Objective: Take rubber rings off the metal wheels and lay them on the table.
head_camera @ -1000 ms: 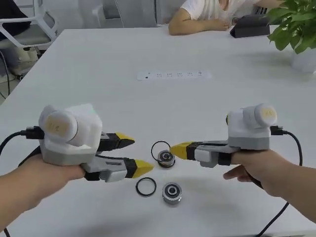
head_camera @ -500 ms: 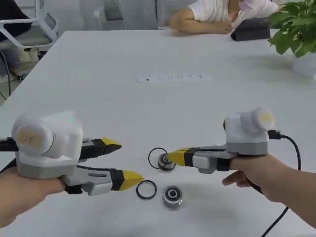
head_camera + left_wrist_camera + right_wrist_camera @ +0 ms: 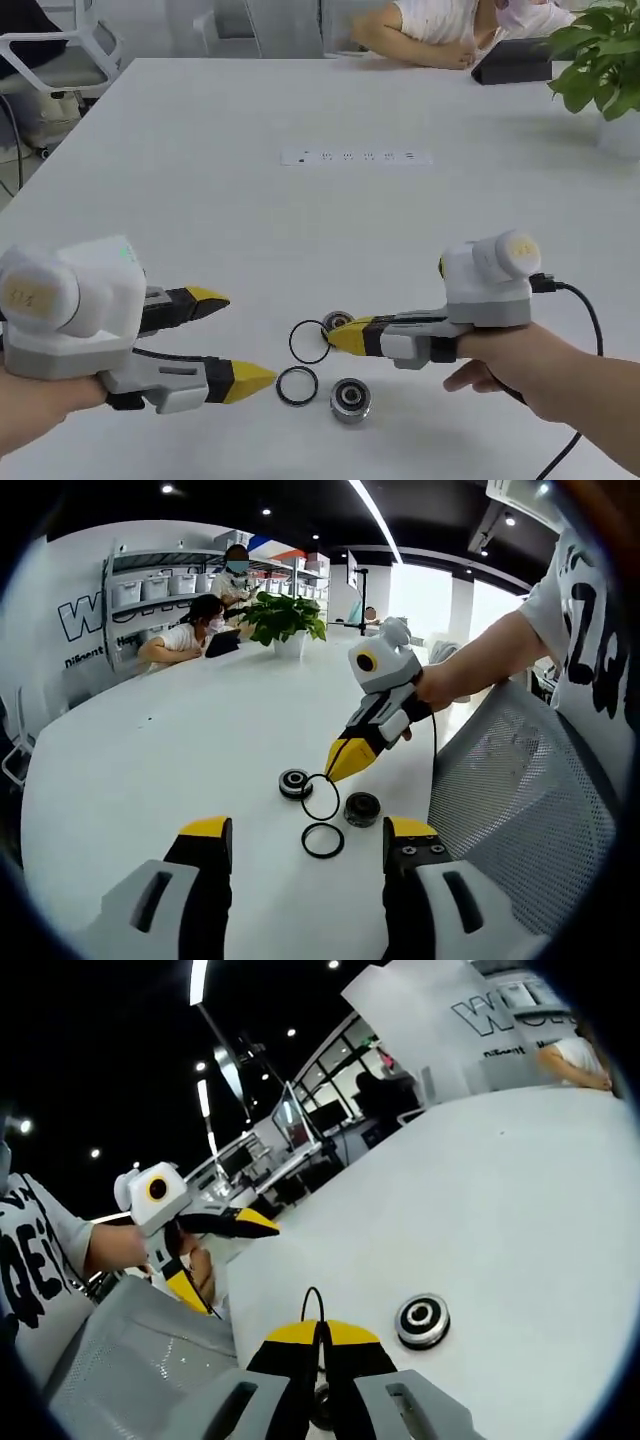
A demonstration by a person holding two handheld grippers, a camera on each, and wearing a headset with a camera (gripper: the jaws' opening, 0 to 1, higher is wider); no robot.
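Shifted since a second ago: your left gripper [image 3: 228, 336] has drawn back from the wheels, and the ring pinched in your right gripper [image 3: 335, 338] now sits nearer you than its wheel.

- Left gripper: jaws spread, nothing between them.
- Loose rubber ring [image 3: 279, 386]: flat on the table [image 3: 200, 180], just beside the near metal wheel [image 3: 348, 396].
- Right gripper: jaws clenched on the second rubber ring [image 3: 291, 342], just in front of the far metal wheel [image 3: 338, 319].
- Power strip [image 3: 357, 157]: mid-table.
- Seated person [image 3: 430, 25]: far end.
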